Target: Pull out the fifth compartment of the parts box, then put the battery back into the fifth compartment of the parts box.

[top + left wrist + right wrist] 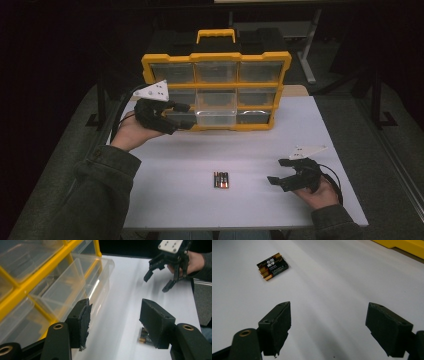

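High view shows a yellow organizer case standing upright at the far side of the white table, with one clear drawer in its lower middle pulled out toward the person. The left gripper hovers just left of that drawer, jaws spread with nothing between them; in the left gripper view the drawer lies just off the gripper's left jaw, apart from it. A small bundle of batteries lies near the middle of the table, well on the near side of the case. The right gripper sits low at the near right, just right of the batteries, also spread and empty; the right gripper view has the batteries lying ahead of the gripper and to the left, not yet between the jaws.

My reading: the drawer stands open and ready, and the pick-up of the batteries is the step now in hand. The next move calls for the right gripper to swing left, straddle the bundle across its narrow side, close firmly and carry it far over to the open drawer. The left gripper could steady the case.
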